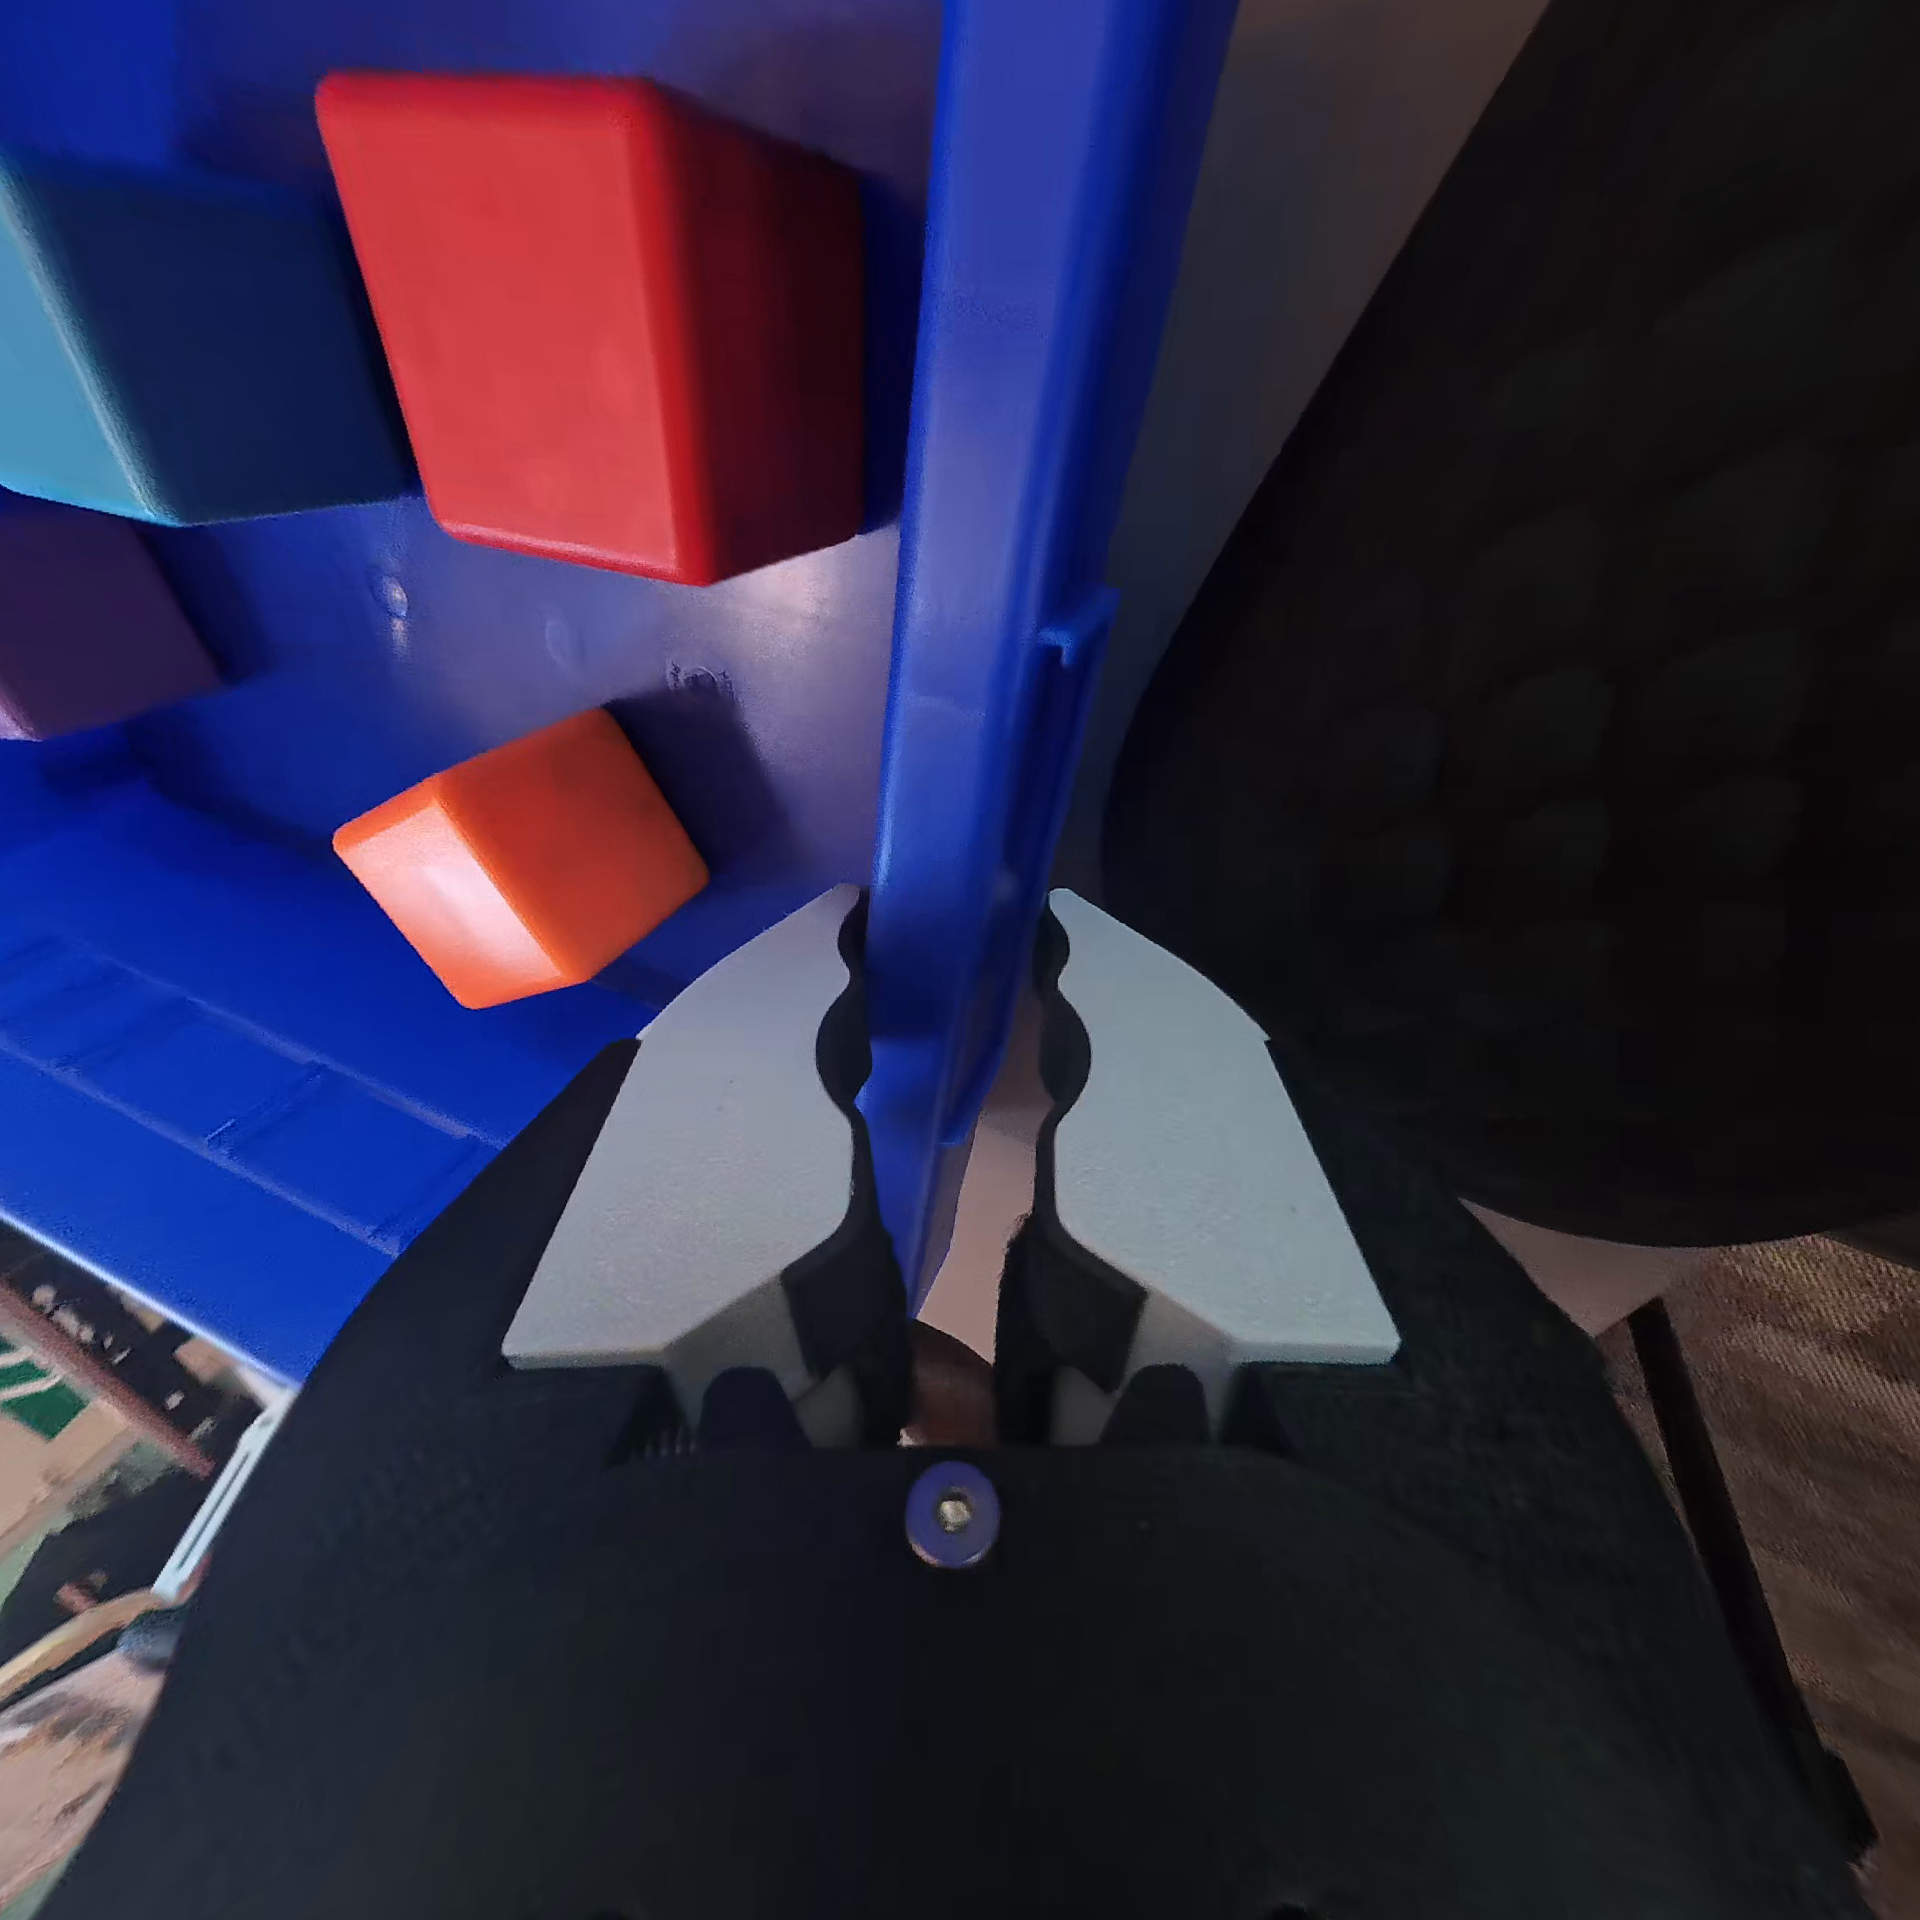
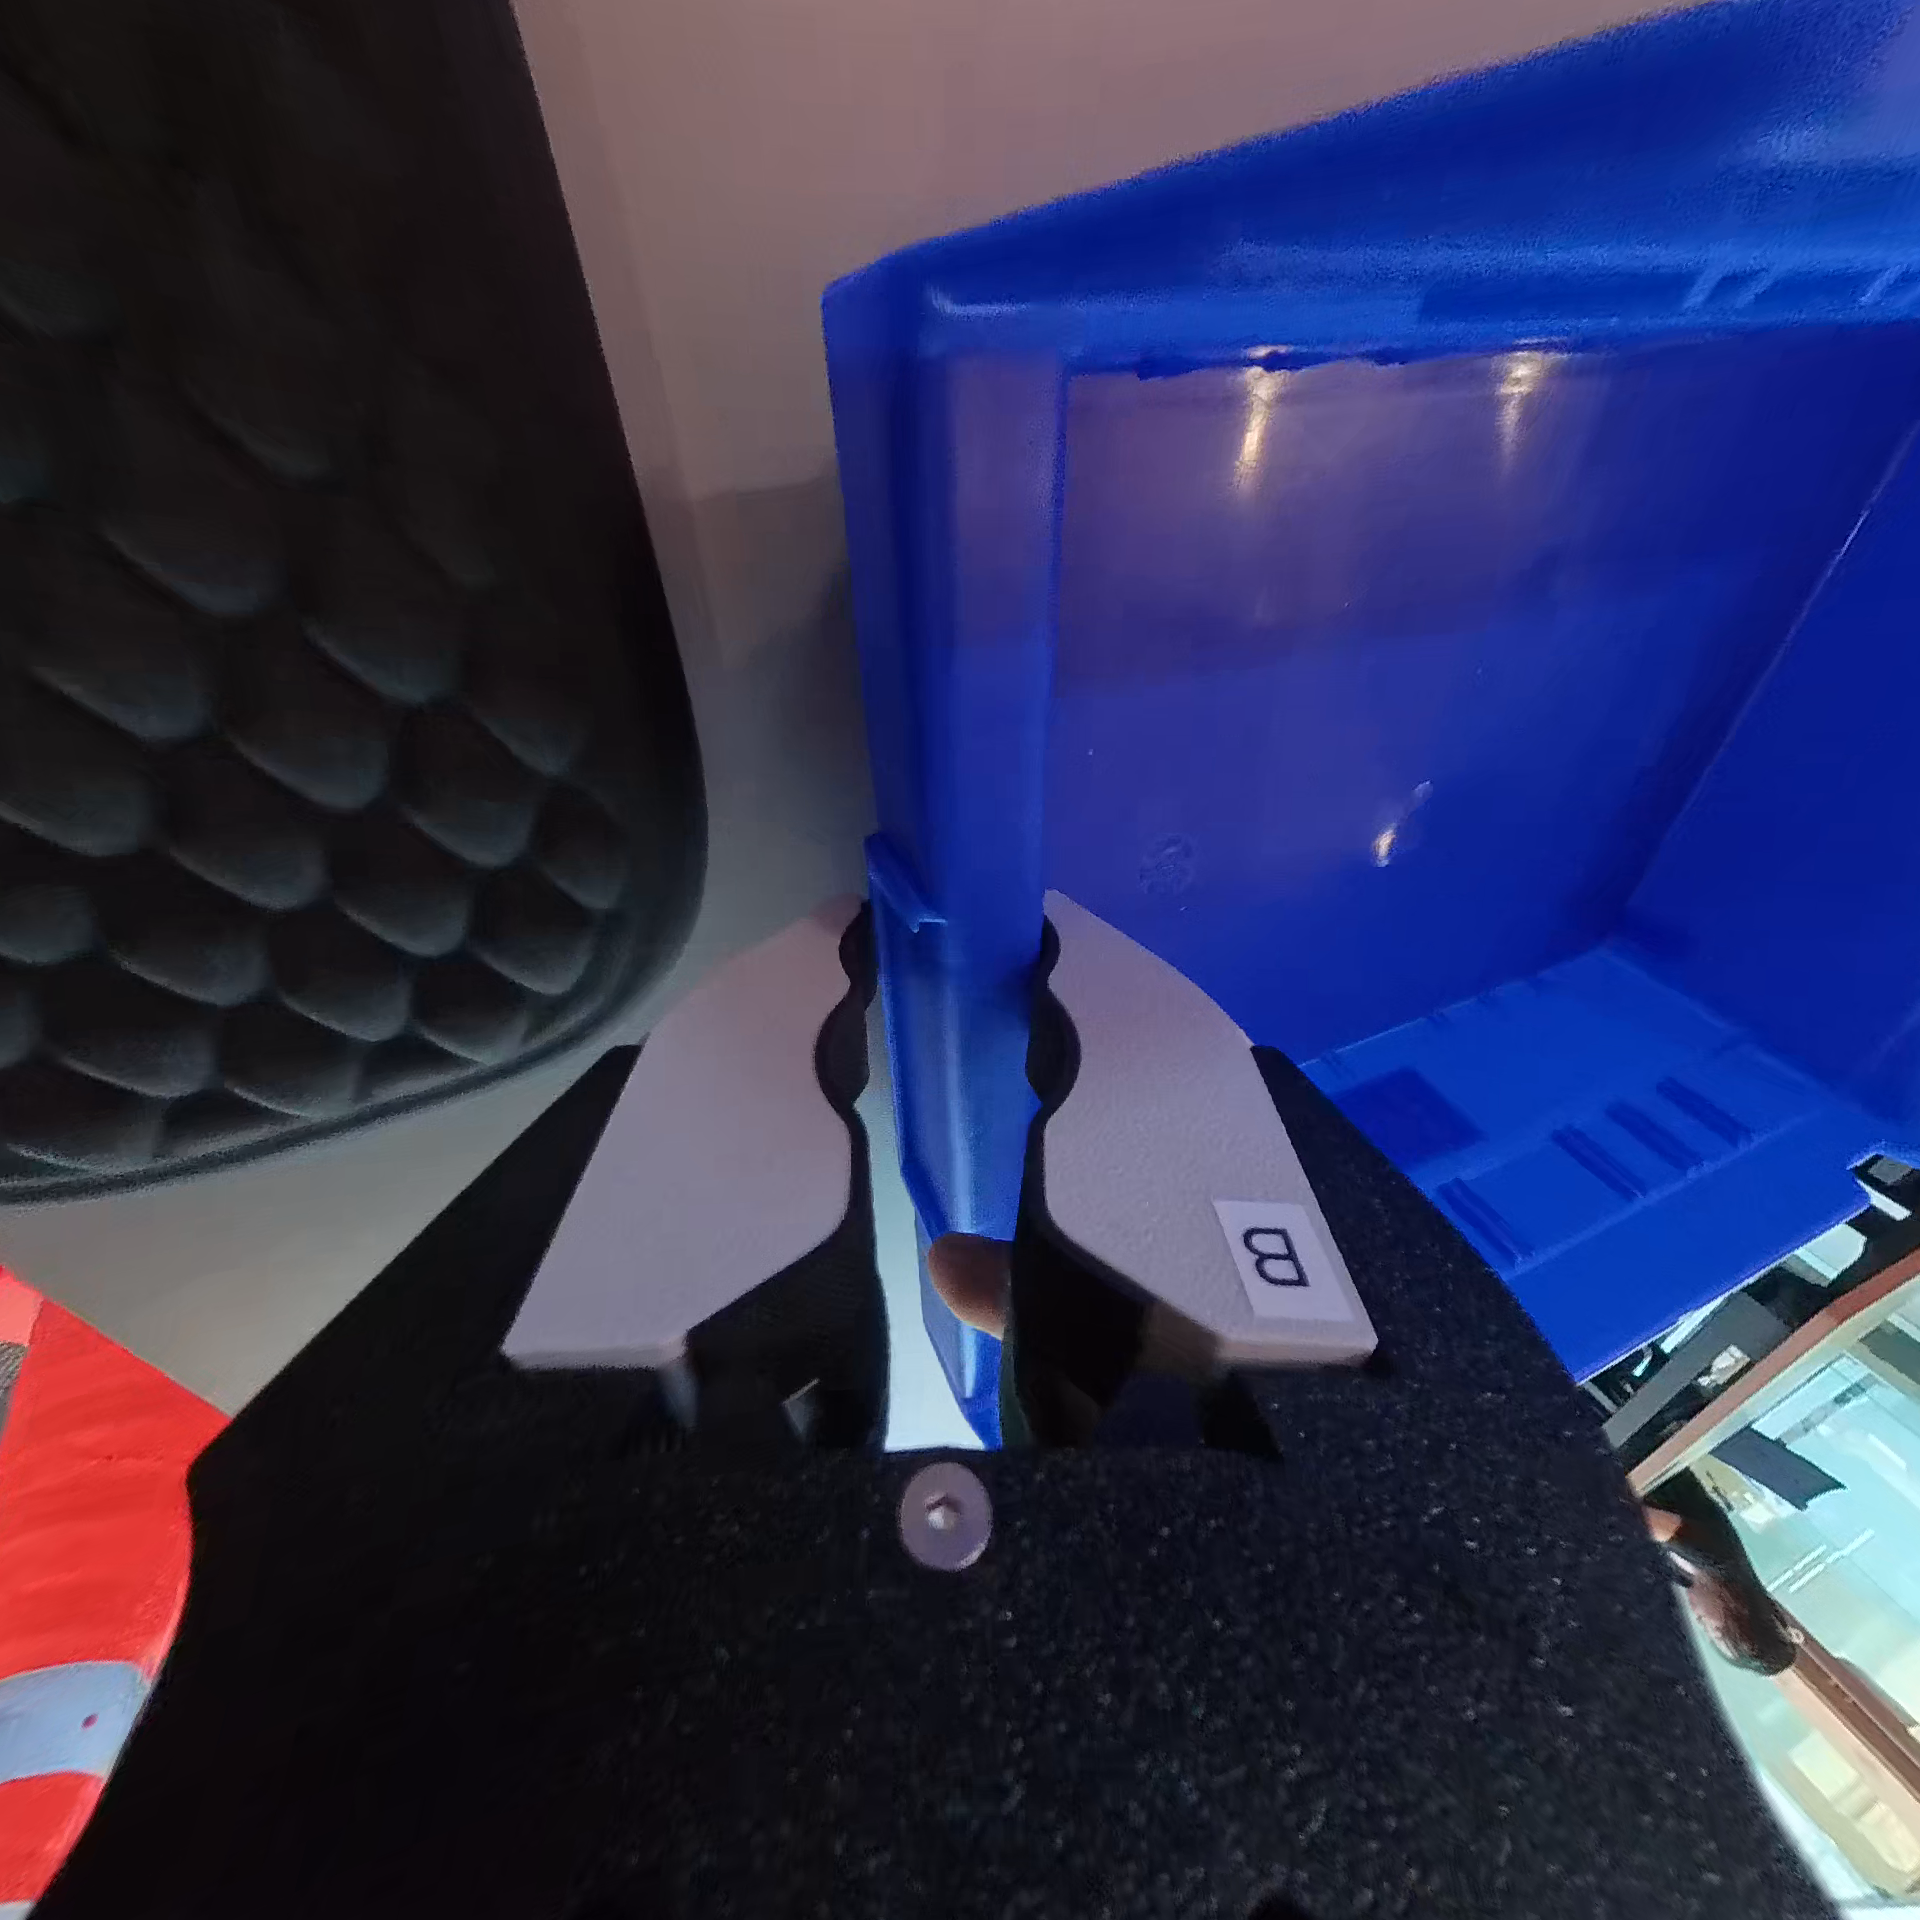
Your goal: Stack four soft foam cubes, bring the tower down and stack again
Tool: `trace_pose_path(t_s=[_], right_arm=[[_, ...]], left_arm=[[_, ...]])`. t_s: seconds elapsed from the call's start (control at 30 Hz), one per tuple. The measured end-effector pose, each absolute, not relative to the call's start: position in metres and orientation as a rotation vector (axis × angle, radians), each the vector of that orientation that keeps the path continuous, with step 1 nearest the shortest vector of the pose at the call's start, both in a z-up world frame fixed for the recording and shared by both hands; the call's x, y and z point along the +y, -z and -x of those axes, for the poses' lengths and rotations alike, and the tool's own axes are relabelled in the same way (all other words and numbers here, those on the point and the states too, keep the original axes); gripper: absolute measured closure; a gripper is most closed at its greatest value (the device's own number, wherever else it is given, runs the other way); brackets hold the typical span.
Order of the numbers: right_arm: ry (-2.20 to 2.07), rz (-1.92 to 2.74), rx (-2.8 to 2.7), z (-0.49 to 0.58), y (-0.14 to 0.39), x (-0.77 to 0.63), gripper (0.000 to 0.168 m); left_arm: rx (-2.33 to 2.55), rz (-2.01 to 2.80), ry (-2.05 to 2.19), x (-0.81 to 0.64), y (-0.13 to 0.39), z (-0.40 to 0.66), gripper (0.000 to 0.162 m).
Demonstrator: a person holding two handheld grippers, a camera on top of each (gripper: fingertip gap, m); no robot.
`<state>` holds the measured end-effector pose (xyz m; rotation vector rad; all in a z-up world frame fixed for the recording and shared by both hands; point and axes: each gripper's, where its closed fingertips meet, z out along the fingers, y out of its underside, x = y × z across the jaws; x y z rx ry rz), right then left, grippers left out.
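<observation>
1. Starting at the far left of the left wrist view, a teal cube [image 1: 156,343] sits in the upper left of the frame with a purple cube [image 1: 73,623] just below it, cut off by the edge.
2. A red cube [image 1: 582,322] lies right of the teal one, and a smaller orange cube [image 1: 520,852] lies below it (all four on the floor of the blue bin [image 1: 312,1091]).
3. At centre frame, the left gripper [image 1: 951,914] is pinched narrowly on the bin's side wall.
4. In the right wrist view, the right gripper [image 2: 951,935] likewise clamps a bin wall at centre frame.
5. A black textured object [image 2: 260,675] fills the left side.
</observation>
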<state>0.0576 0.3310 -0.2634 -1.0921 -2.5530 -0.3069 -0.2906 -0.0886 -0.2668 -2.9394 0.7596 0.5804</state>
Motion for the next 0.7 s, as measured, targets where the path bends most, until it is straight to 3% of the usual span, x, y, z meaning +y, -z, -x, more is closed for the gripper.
trace_pose_path(t_s=[0.27,0.33,0.47,0.7], right_arm=[[0.286,1.165,-2.524,-0.059,0.264,0.331,0.141],[0.160,1.293,-2.462,-0.056,0.260,0.324,0.138],[-0.323,1.433,-2.265,-0.040,0.228,0.292,0.101],[-0.953,1.212,-1.555,0.005,0.125,0.268,0.024]], left_arm=[[0.781,2.926,-0.547,-0.101,0.267,0.299,0.132],[0.677,2.901,-0.489,-0.098,0.267,0.293,0.125],[0.457,2.684,-0.387,-0.089,0.244,0.277,0.102],[0.017,1.880,-0.292,-0.037,0.140,0.258,0.027]])
